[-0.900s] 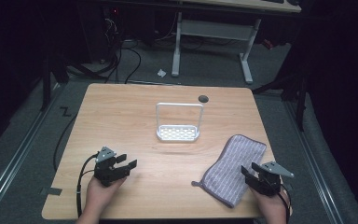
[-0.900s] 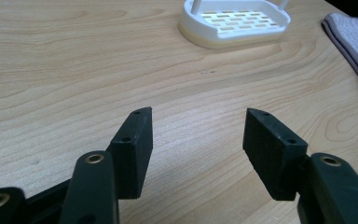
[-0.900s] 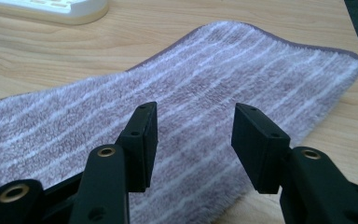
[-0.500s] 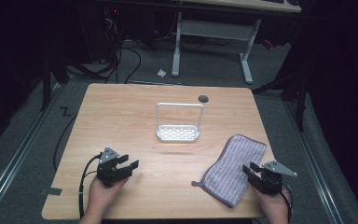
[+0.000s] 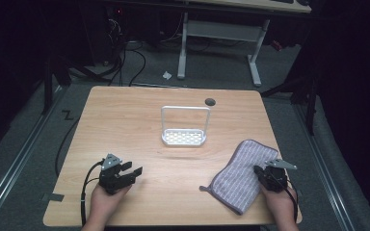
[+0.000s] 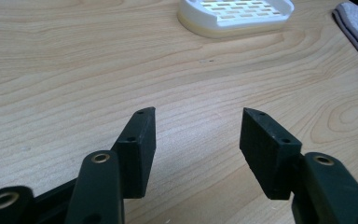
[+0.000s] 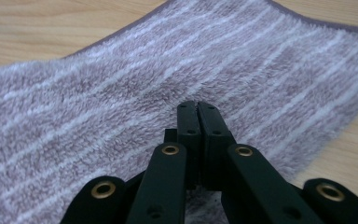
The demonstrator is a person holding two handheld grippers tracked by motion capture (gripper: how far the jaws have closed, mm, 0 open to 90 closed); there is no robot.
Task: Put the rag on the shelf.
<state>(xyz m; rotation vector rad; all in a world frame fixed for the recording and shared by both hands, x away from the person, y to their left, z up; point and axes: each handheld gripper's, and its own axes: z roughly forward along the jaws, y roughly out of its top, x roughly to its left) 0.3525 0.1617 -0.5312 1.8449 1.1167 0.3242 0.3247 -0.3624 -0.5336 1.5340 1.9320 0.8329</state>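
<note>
Two grippers are resting at the near edge of a wooden table (image 5: pixel 125 120), whose pale top is showing a smooth, wavy grain. The cloth (image 5: pixel 241 175) is lying flat on the table's near right part, a soft, fluffy rectangle in dull purple with thin white stripes and a darker hem, one small tab sticking out at its near left corner. Behind it, near the middle of the table, a white plastic rack (image 5: pixel 184 137) is standing: a low oval base pierced with rows of slots, with a thin square hoop rising upright from it. A small dark round hole (image 5: pixel 210 101) is sitting near the far edge.

The right gripper (image 5: pixel 265 174) is lying over the cloth's right edge, held in the person's right hand (image 5: pixel 280 202). In the right gripper view its black jaws are pressed flat together, pad against pad, with the tips sitting on or just above the fluffy pile; whether a fold of cloth is caught between them cannot be told.

The left gripper (image 5: pixel 134 173) is well apart from the cloth, on the near left, cupped in the left hand (image 5: pixel 103 204). Its jaws are standing spread wide, with ribbed black pads (image 6: pixel 265 149) facing each other over bare wood and nothing between them.
</note>
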